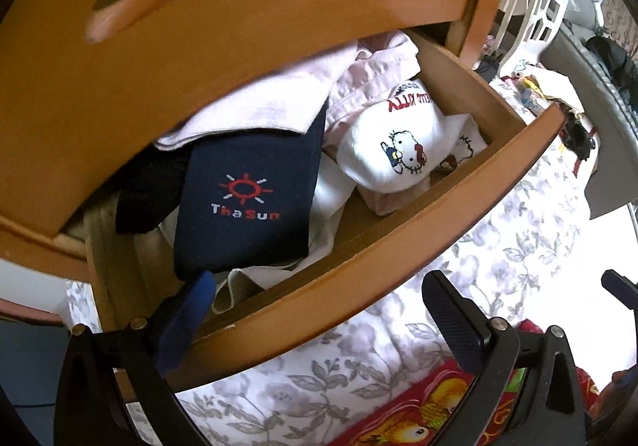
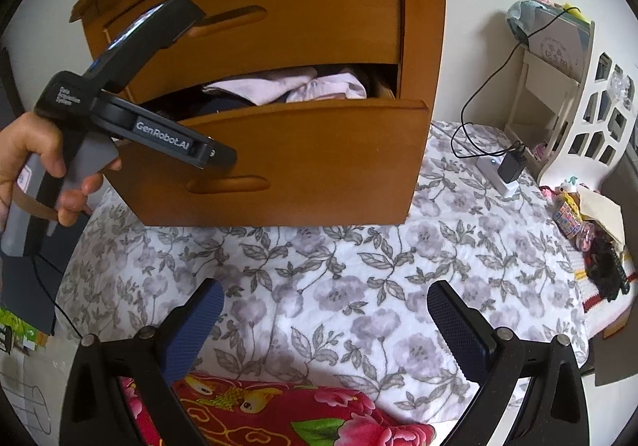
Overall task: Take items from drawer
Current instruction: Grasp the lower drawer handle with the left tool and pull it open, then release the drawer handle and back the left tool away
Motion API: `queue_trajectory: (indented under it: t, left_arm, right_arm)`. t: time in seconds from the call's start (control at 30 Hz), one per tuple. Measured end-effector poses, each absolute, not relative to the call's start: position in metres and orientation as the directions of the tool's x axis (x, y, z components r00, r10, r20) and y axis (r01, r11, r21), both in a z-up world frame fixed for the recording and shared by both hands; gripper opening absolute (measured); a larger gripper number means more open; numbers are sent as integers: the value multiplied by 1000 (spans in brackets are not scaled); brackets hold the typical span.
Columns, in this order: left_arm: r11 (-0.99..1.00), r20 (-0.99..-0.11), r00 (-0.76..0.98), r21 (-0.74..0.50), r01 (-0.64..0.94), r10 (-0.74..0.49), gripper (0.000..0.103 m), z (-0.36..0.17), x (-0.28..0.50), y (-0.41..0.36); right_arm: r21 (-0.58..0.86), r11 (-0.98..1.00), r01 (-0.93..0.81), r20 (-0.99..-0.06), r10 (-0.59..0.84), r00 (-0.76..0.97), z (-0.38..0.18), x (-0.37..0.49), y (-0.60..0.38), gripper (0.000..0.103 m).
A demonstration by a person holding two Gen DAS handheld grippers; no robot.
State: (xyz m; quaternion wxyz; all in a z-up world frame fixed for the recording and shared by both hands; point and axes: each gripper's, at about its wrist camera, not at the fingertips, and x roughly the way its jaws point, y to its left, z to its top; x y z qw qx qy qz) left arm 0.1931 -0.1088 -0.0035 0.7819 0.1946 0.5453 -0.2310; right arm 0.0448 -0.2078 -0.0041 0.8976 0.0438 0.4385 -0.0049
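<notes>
The lower drawer (image 1: pixel 398 246) of a wooden cabinet (image 2: pixel 279 7) stands pulled out. In it lie a navy folded cloth with a red sun logo (image 1: pixel 247 203), a white cartoon-cat cloth (image 1: pixel 394 151), a pale pink garment (image 1: pixel 259 95) and something black (image 1: pixel 147 191). My left gripper (image 1: pixel 319 310) is open, straddling the drawer front: one finger (image 1: pixel 187 318) inside near the navy cloth, the other outside. It holds nothing. My right gripper (image 2: pixel 327 322) hangs open and empty over the floral bedspread (image 2: pixel 359 266), in front of the drawer (image 2: pixel 303 159). A hand (image 2: pixel 36 159) grips the left tool's handle.
The cabinet stands on the floral bedspread. A red flowered blanket (image 2: pixel 299 418) lies under the right gripper. A white shelf (image 2: pixel 566 95), a power strip with a black charger (image 2: pixel 506 171) and its cable, and small clutter (image 2: pixel 590 223) sit to the right.
</notes>
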Motion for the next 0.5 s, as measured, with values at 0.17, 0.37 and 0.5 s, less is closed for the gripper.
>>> queue_trajectory:
  t: [0.17, 0.37, 0.5]
  left_arm:
    - [819, -941, 285, 14, 574, -184, 102, 19, 211, -98]
    - [827, -933, 287, -20, 562, -217, 102, 27, 223, -90]
    - [832, -927, 284, -50, 553, -244, 102, 26, 230, -87]
  right_arm:
    - [67, 997, 47, -784, 24, 620, 1, 38, -204, 103]
    - [59, 997, 51, -782, 15, 624, 6, 29, -203, 103]
    - [55, 997, 54, -780, 10, 626, 9, 24, -203, 103]
